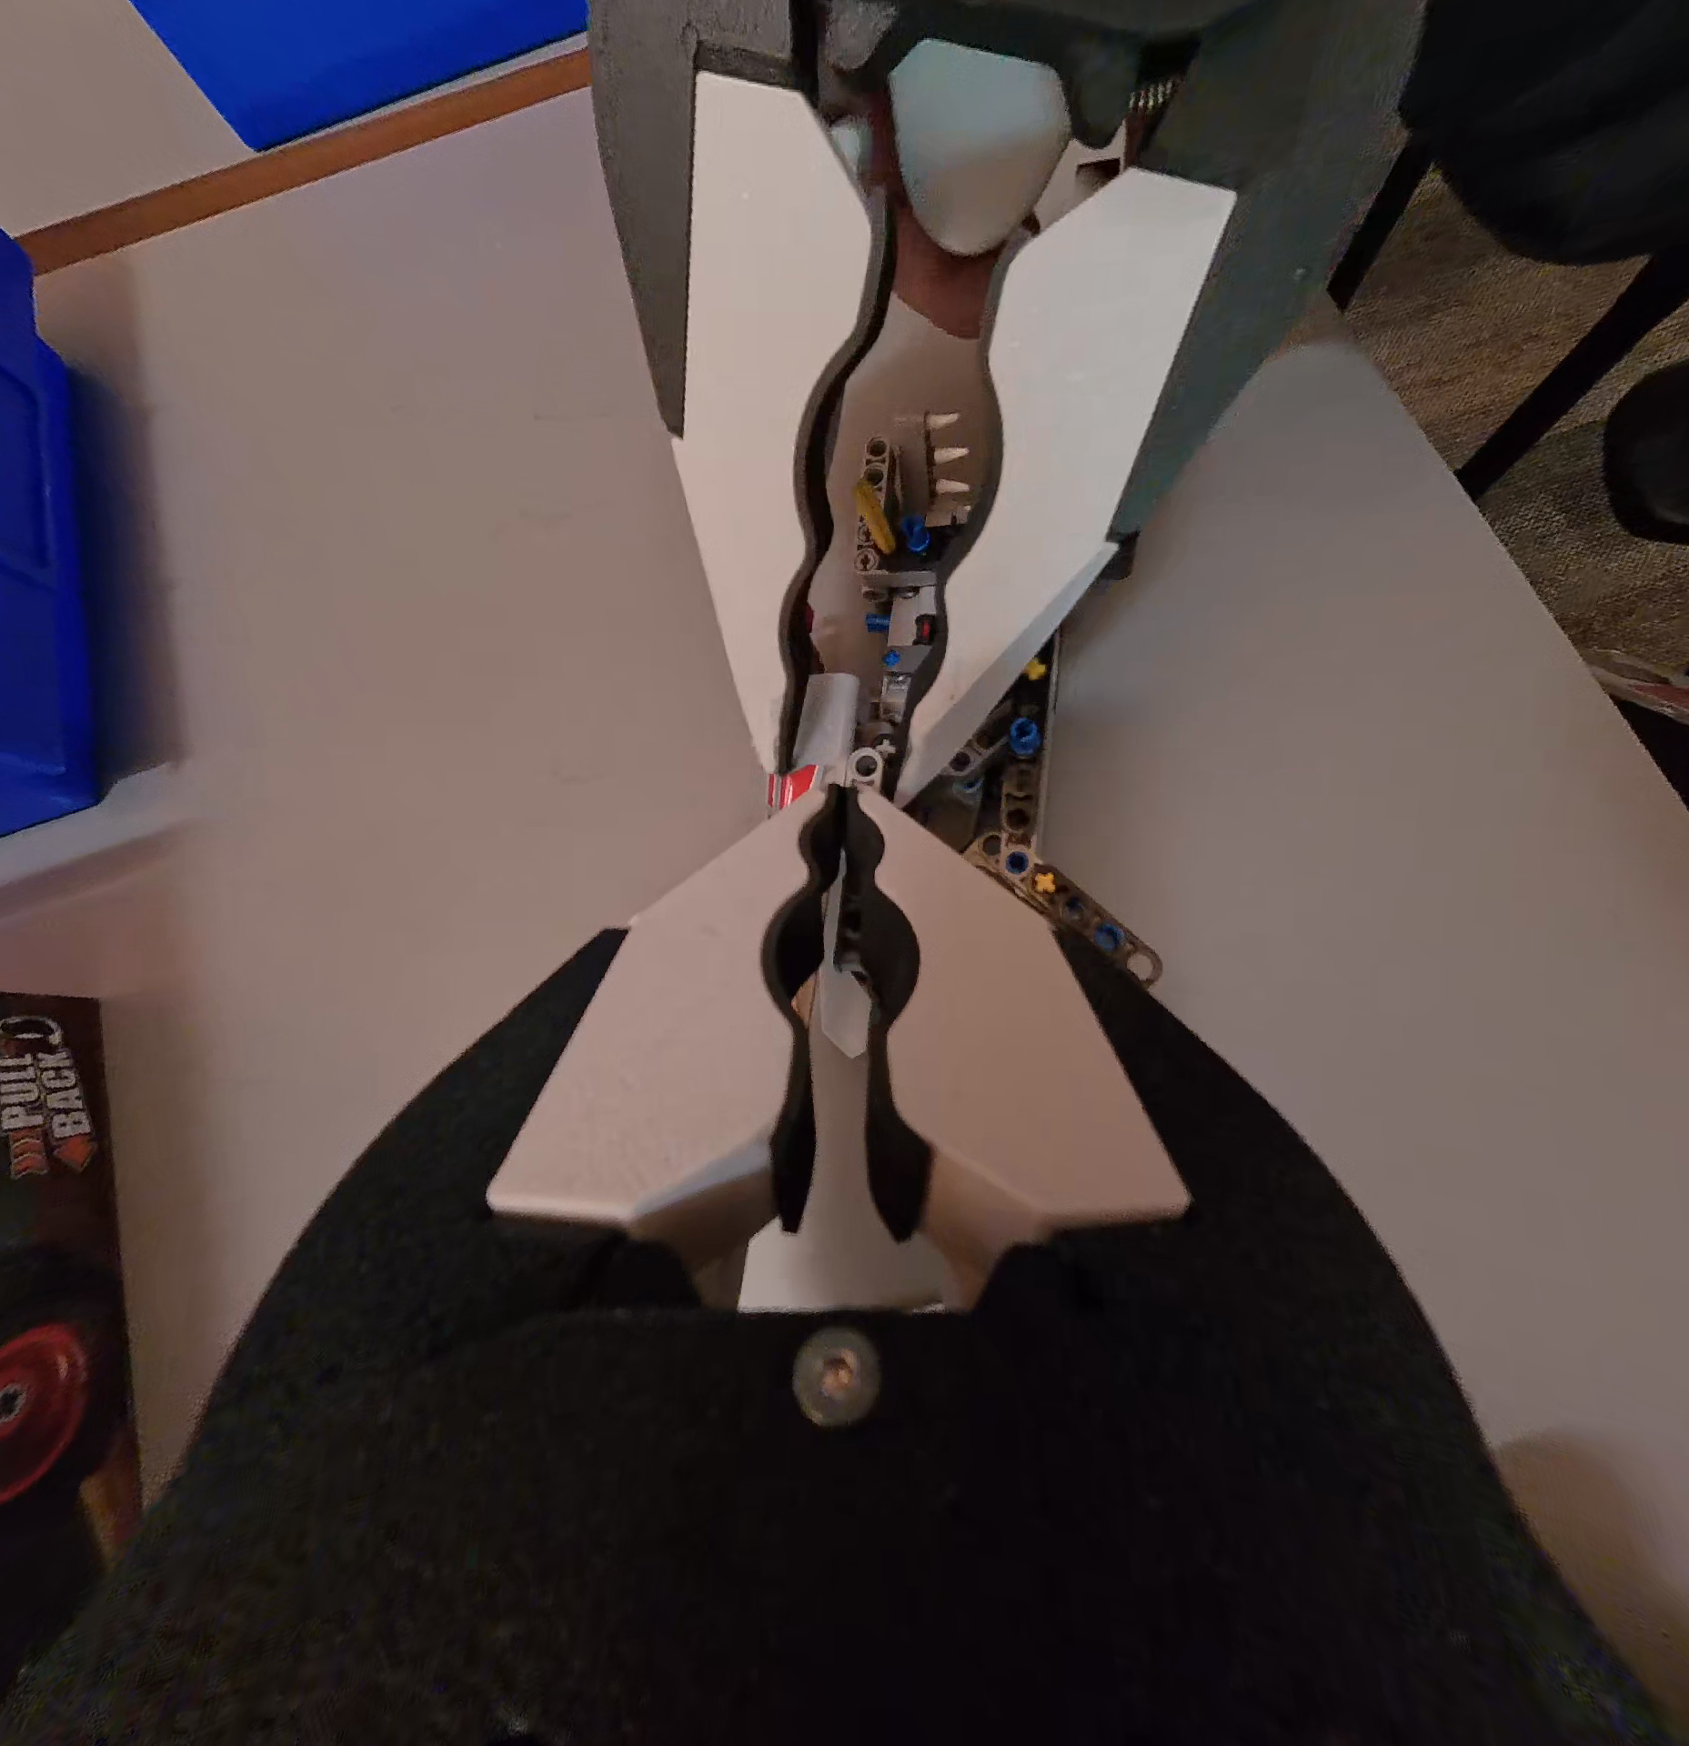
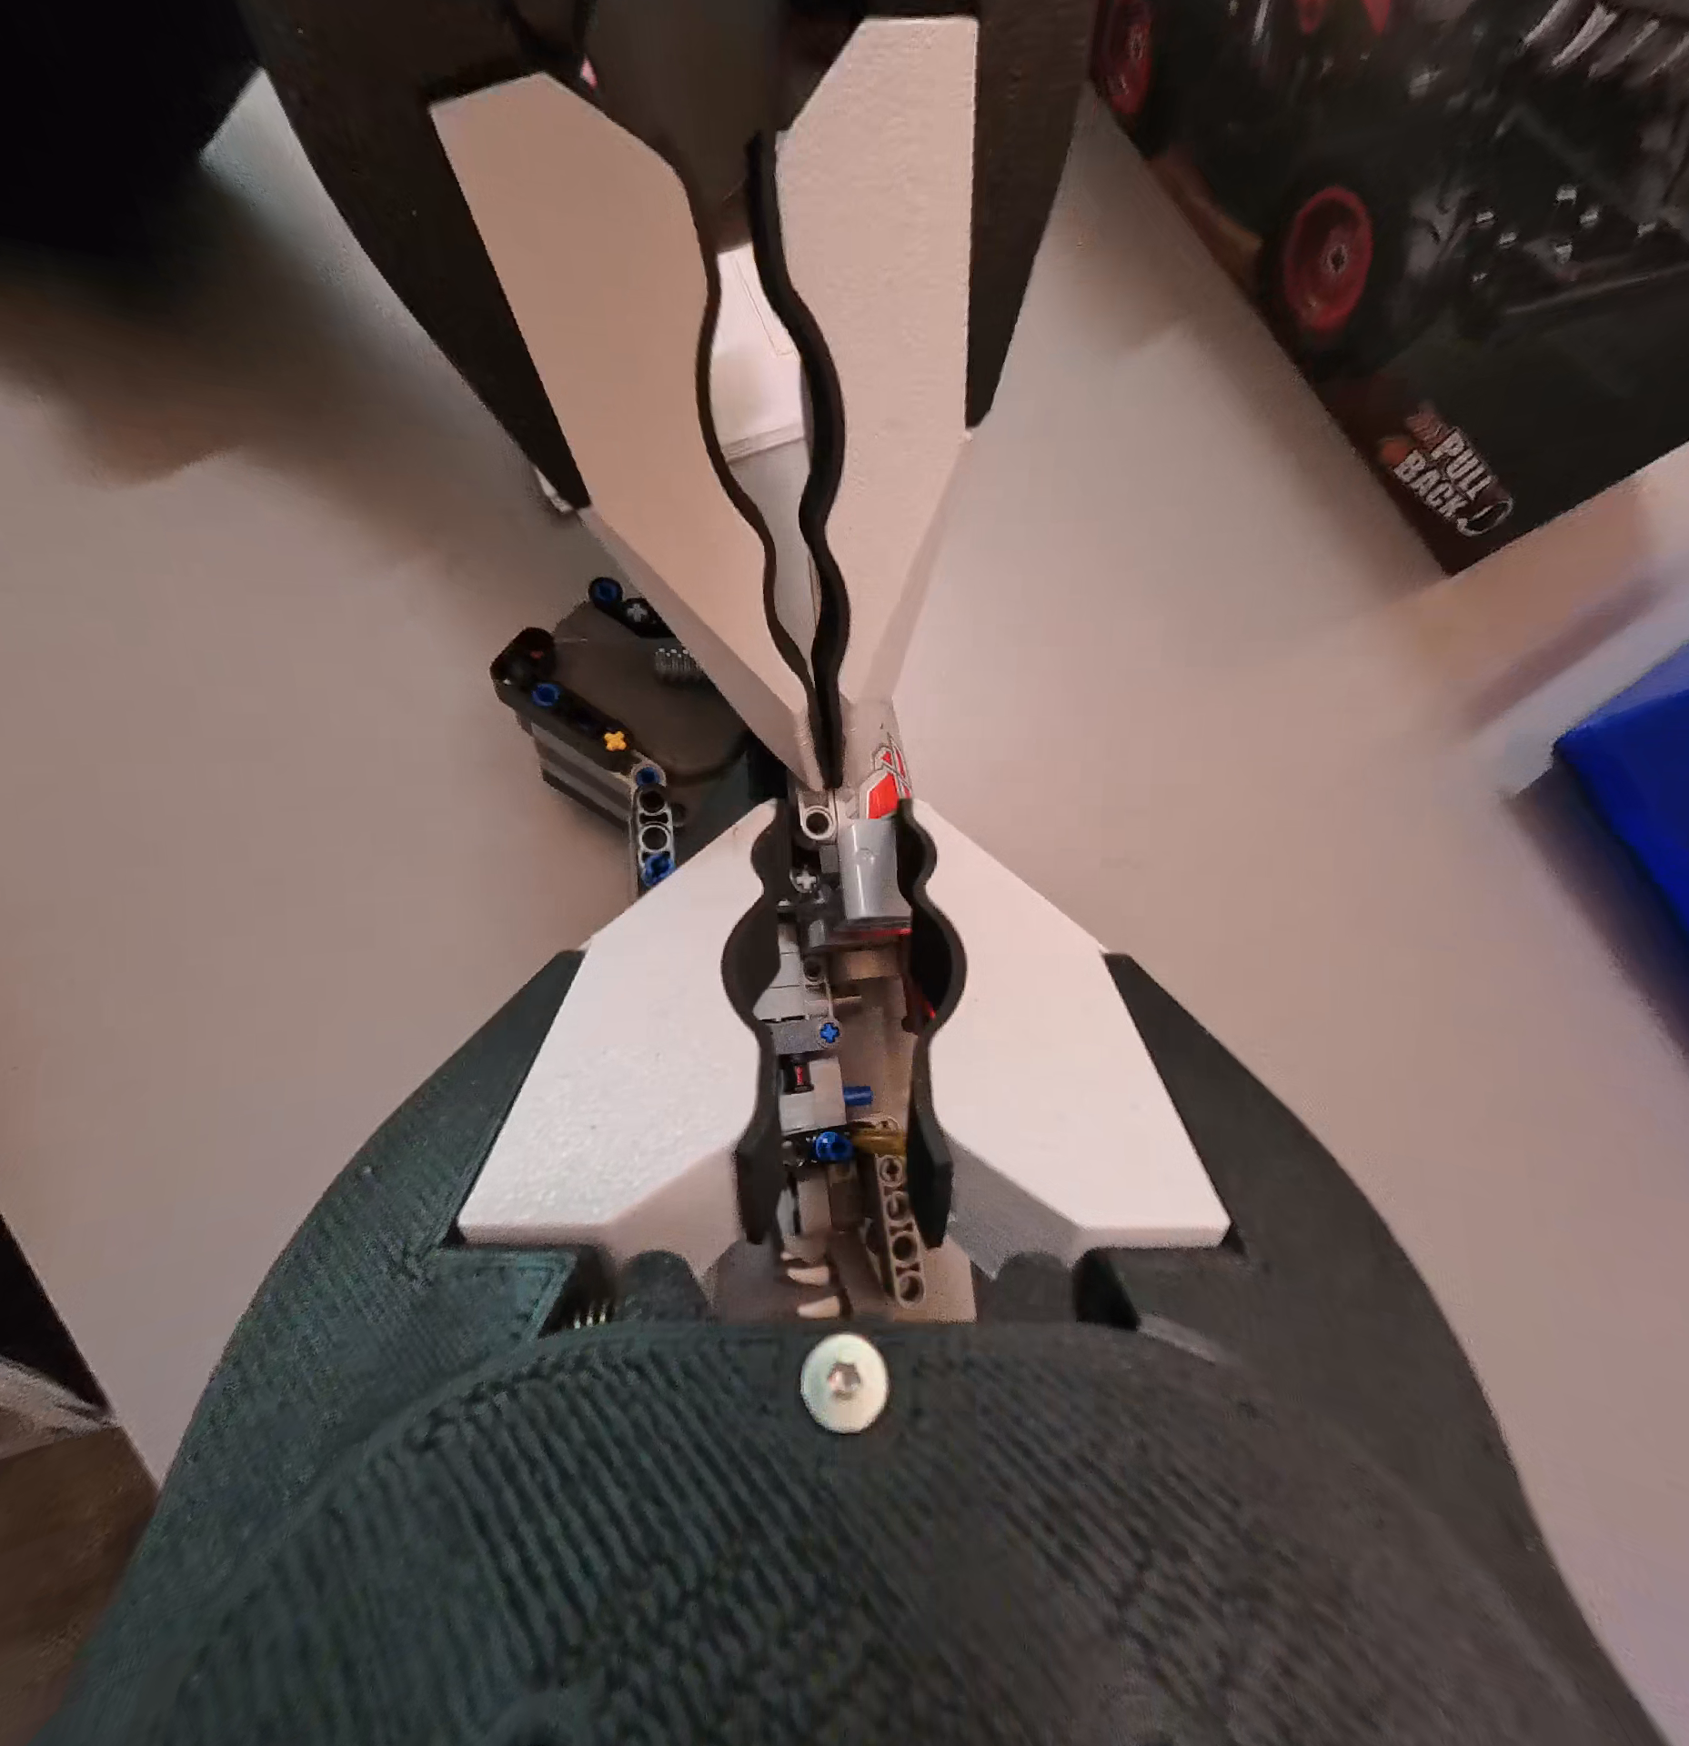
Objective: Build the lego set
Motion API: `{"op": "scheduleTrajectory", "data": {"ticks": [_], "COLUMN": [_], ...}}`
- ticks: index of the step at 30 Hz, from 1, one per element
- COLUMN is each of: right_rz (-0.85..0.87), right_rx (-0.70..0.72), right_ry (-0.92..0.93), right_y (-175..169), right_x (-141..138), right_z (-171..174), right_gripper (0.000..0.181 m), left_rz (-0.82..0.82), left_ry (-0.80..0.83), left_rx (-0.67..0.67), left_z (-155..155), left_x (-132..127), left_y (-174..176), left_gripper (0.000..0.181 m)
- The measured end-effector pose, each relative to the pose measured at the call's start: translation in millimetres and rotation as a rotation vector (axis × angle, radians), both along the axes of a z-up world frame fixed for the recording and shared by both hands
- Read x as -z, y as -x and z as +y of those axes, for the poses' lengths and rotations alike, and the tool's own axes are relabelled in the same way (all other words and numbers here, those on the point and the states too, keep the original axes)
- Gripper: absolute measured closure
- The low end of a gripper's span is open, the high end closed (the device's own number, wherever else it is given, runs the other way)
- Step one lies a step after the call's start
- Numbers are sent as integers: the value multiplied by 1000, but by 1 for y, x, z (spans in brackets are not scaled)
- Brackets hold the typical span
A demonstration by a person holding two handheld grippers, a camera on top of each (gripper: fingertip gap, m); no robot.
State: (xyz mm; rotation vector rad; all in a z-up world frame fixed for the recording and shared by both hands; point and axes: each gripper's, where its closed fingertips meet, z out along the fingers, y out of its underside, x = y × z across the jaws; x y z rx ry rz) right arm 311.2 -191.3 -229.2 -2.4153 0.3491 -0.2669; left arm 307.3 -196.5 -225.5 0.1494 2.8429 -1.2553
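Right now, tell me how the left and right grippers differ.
The left gripper has a black body; the right gripper is dark green. The left's jaws pinch a thin pale panel; the right's stand wider around the long grey lego assembly. Both have white fingers with wavy black pads, tips meeting.

We see our left gripper (image 1: 845, 831): black textured body, white wedge fingers (image 1: 689, 1049), wavy black pads, one silver screw (image 1: 836, 1375). Our right gripper (image 2: 836, 850): dark green, same build.
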Motion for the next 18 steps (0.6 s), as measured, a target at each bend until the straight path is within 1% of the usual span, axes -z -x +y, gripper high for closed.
{"op": "scheduleTrajectory", "data": {"ticks": [1,8,16,18], "right_rz": [-2,49,3,-19], "right_rx": [5,60,39,34], "right_ry": [-10,-88,-77,-72], "right_y": [0,0,1,2], "right_x": [-1,0,0,0], "right_z": [0,-2,-3,-1], "right_gripper": [161,159,161,161], "left_rz": [2,2,25,52], "left_ry": [0,0,17,73], "left_rx": [1,-2,-2,-9], "left_z": [0,0,0,-5], "left_x": [0,0,-2,-8], "left_y": [0,2,2,2], "left_gripper": [181,181,181,181]}}
